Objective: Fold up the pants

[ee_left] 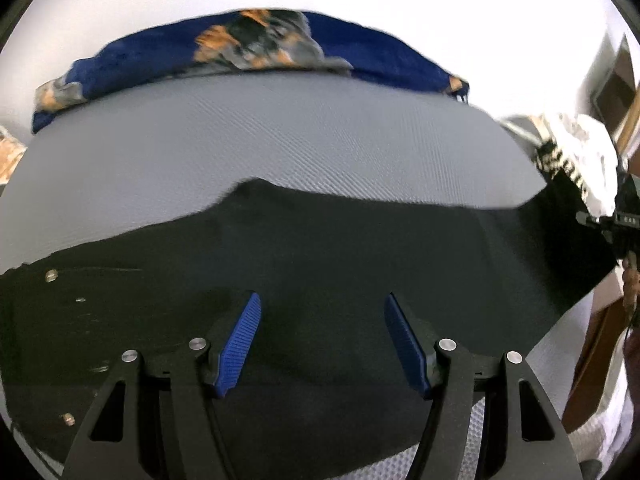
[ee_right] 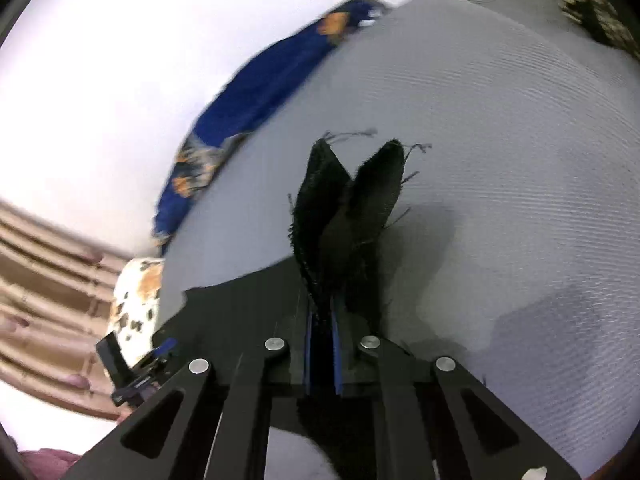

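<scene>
Black pants (ee_left: 320, 264) lie spread across the grey bed sheet (ee_left: 280, 132), with metal buttons near their left edge. My left gripper (ee_left: 322, 320) hovers just above the pants, its blue-padded jaws wide apart and empty. My right gripper (ee_right: 321, 320) is shut on the frayed hem ends of the pants (ee_right: 348, 208), which stick up past the blue pads above the grey sheet (ee_right: 500, 160). The right gripper also shows at the right edge of the left wrist view (ee_left: 616, 224). The left gripper shows at the lower left of the right wrist view (ee_right: 132, 364).
A blue blanket with orange print (ee_left: 256, 48) lies along the far edge of the bed, against a white wall; it also shows in the right wrist view (ee_right: 260, 92). A white patterned cloth (ee_left: 580, 152) sits at the right. Wooden furniture (ee_left: 600, 360) stands beside the bed.
</scene>
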Action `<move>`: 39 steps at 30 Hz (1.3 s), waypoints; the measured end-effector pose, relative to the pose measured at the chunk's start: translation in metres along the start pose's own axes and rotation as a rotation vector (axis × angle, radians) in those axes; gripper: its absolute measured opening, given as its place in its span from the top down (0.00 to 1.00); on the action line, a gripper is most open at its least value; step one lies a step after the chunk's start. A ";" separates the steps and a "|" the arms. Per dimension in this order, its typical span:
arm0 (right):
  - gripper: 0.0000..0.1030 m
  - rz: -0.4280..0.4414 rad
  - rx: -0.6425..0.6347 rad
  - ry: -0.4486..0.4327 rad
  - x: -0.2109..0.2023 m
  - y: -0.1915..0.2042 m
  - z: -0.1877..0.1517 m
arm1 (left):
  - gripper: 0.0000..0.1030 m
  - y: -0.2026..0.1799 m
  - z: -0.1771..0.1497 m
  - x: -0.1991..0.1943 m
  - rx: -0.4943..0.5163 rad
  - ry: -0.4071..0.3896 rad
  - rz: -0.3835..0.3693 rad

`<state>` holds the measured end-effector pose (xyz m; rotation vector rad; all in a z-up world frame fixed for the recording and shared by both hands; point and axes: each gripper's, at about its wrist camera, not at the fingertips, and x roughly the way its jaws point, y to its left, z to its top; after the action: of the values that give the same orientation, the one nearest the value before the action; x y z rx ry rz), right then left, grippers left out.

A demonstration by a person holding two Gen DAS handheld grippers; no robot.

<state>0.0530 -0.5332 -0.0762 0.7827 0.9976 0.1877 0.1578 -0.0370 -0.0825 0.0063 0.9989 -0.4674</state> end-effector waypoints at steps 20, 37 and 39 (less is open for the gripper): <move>0.92 0.096 -0.225 0.328 0.226 0.185 -0.068 | 0.37 0.107 -0.036 -0.070 -0.197 -0.095 -0.012; 0.58 0.025 -0.209 0.242 0.200 0.194 -0.089 | 0.37 0.078 -0.032 -0.027 -0.238 0.070 -0.408; 0.58 0.021 -0.167 0.209 0.185 0.181 -0.089 | 0.38 0.075 -0.032 -0.015 -0.271 0.120 -0.456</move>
<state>0.1196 -0.2692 -0.1083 0.6298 1.1555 0.3721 0.1533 0.0429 -0.1035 -0.4486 1.1785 -0.7497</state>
